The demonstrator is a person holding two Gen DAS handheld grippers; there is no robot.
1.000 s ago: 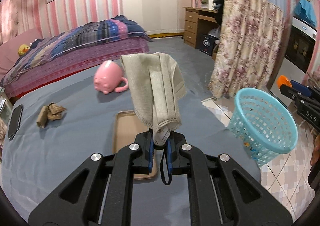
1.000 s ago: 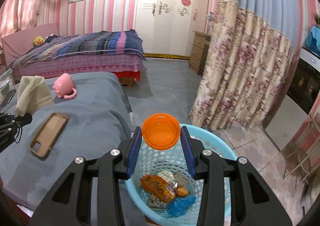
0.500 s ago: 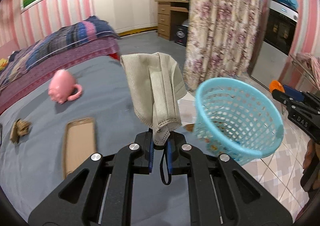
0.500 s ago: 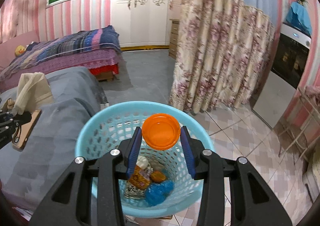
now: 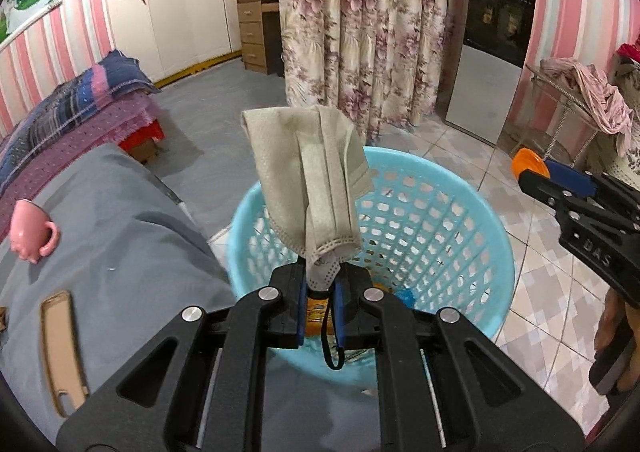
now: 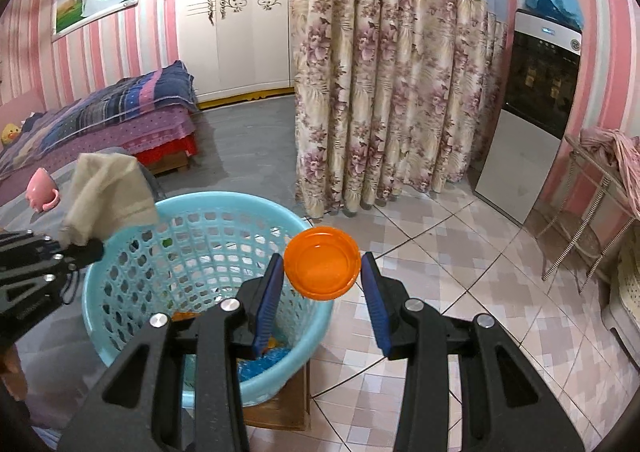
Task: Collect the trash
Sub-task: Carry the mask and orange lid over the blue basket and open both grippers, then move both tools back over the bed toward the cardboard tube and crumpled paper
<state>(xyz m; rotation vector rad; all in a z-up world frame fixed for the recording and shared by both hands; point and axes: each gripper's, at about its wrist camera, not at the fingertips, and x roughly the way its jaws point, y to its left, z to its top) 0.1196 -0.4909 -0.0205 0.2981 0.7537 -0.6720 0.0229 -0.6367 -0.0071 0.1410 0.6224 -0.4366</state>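
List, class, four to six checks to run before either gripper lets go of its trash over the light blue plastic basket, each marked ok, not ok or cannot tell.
1. Left gripper pinches the beige fabric face mask firmly: ok.
2. Mask sits over the light blue perforated plastic basket opening: ok, in both views.
3. Right gripper holds the round orange plastic lid: ok.
4. Lid is over the basket opening: not ok; it looks at or beyond the rim nearest the tiled floor.
5. Basket has room: ok; the trash inside lies low.
6. Mask's black ear loop is free of the fingers: cannot tell.
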